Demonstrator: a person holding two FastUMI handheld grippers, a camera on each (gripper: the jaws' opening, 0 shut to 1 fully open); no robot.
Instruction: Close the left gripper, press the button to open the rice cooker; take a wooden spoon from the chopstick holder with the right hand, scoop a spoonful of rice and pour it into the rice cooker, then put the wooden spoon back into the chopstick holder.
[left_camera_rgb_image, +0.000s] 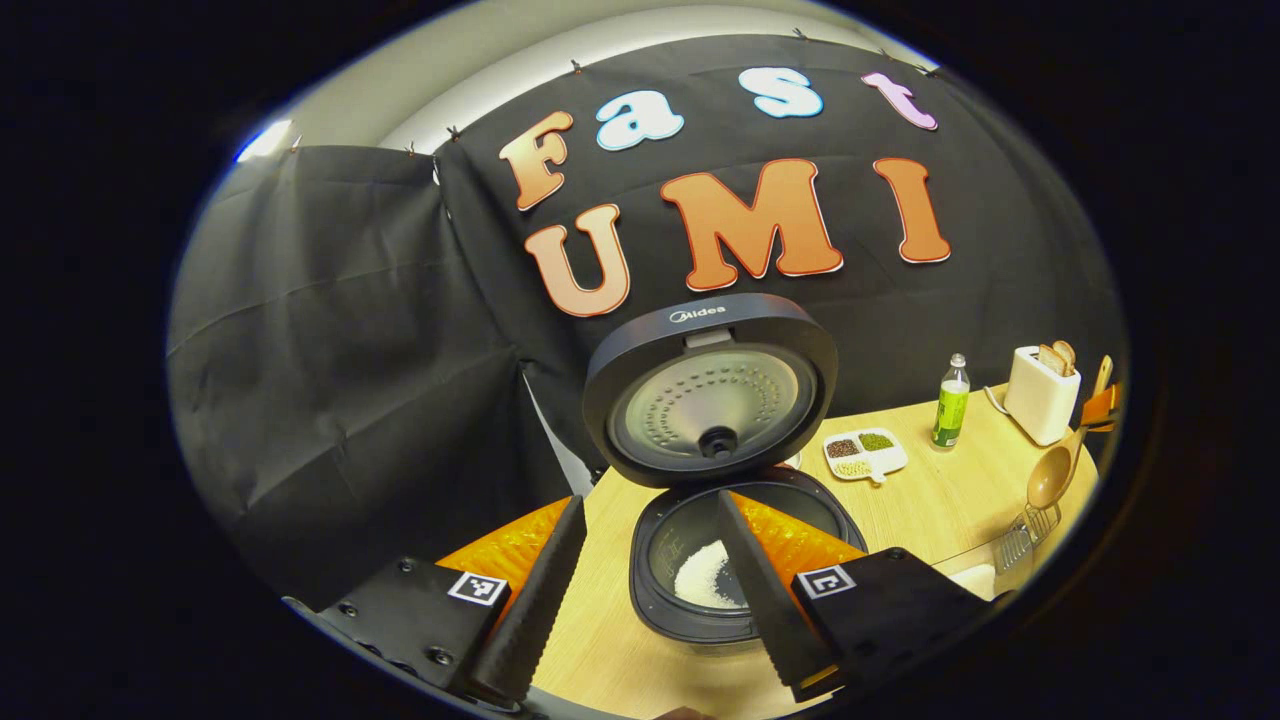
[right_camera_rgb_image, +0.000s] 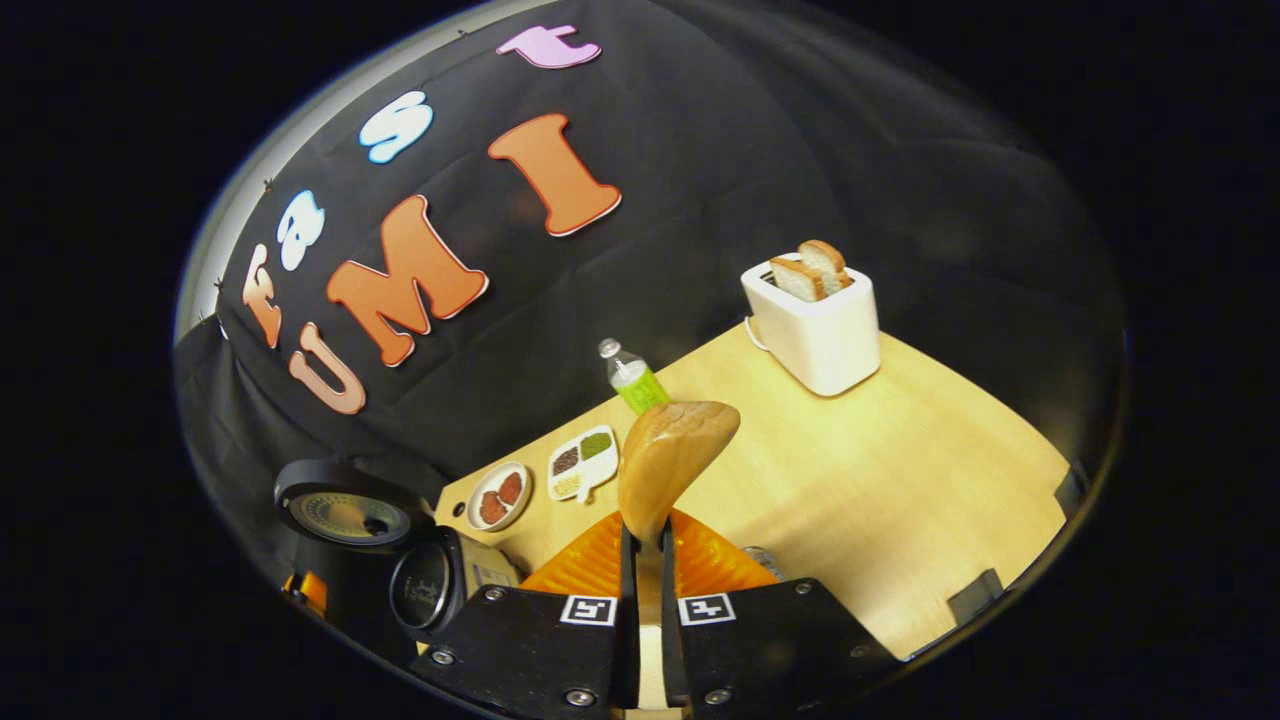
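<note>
My right gripper (right_camera_rgb_image: 648, 560) clamps the pale wooden spoon (right_camera_rgb_image: 668, 462), bowl up at frame centre. Left gripper (left_camera_rgb_image: 640, 590) gapes, empty, before the dark open-lidded rice cooker (left_camera_rgb_image: 735, 560), rice inside at lower centre. Next: lower the spoon slowly and upright into the wire chopstick holder (left_camera_rgb_image: 1025, 535), cut off at lower right.

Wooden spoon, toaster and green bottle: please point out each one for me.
Wooden spoon (right_camera_rgb_image: 668, 452), right gripper view, on the bowl's rounded back.
Toaster (right_camera_rgb_image: 822, 337), right gripper view, on its white front wall.
Green bottle (left_camera_rgb_image: 950, 412), left gripper view, on its green label.
</note>
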